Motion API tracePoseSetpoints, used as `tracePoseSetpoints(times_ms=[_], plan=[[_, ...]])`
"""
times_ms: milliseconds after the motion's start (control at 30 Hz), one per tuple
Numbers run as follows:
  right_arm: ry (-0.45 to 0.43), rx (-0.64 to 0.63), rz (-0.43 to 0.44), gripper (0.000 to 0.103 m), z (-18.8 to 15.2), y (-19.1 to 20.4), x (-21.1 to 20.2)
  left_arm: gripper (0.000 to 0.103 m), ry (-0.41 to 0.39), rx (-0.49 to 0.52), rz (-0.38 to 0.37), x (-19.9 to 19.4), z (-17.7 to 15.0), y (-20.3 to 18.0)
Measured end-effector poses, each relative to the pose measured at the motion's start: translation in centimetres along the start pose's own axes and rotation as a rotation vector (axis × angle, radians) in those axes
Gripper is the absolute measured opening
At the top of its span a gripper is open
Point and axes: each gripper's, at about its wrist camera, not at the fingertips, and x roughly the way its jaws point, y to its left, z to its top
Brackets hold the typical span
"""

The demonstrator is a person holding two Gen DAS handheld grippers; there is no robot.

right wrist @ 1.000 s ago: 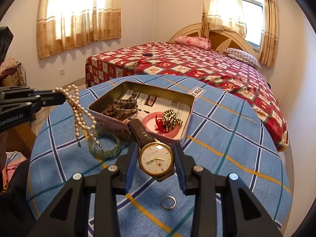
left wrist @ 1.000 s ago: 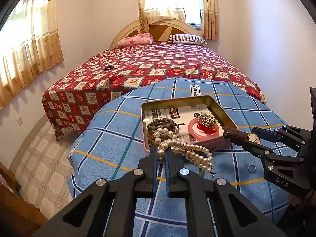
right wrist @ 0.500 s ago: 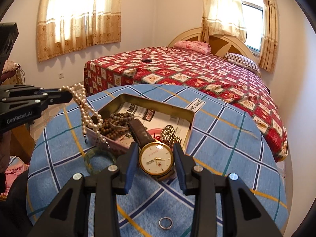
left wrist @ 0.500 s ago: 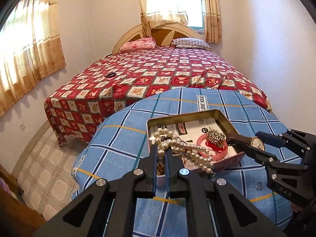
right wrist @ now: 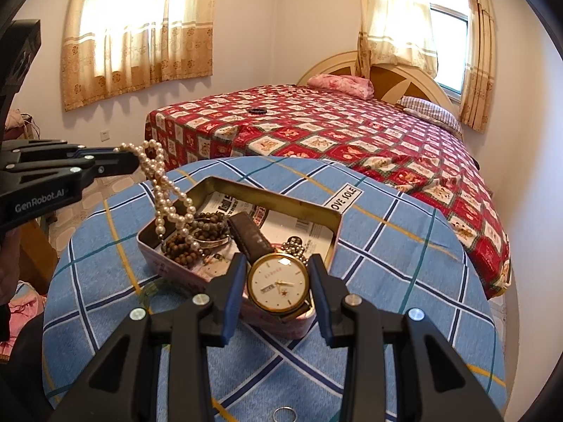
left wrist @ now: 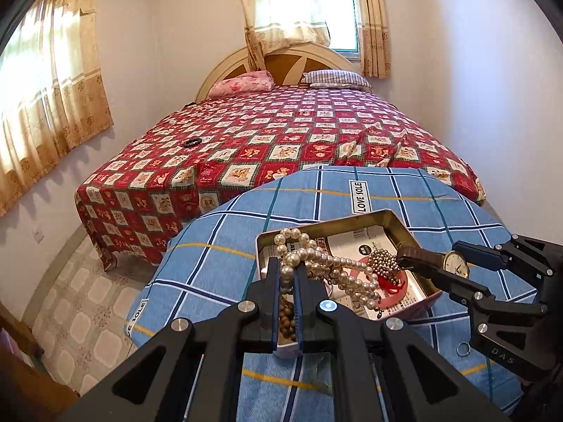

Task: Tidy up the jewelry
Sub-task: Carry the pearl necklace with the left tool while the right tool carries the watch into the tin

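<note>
Your left wrist view looks down over the tin (left wrist: 394, 223) toward the bed (left wrist: 281, 133); your right wrist view sits close at the tin's (right wrist: 274, 198) near corner. Both share tin and bed.

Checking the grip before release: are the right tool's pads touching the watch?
Touching. The right wrist view shows both pads of the right tool pressed against the rim of the watch, no gap.

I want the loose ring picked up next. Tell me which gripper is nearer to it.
Right. The right gripper, holding the watch over the tin's near edge, hangs just beyond the ring. The left gripper, holding pearls, is over the tin's far side.
</note>
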Motion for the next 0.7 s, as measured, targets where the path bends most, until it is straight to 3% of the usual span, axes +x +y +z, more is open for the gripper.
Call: tracePoseSetpoints(times_ms=[700], plan=[[0.015,-0.008,-0.027,0.039,1.7,-0.4,2.6,0.006,0.049,0.024,0.038,4.4,0.7,-0.1]])
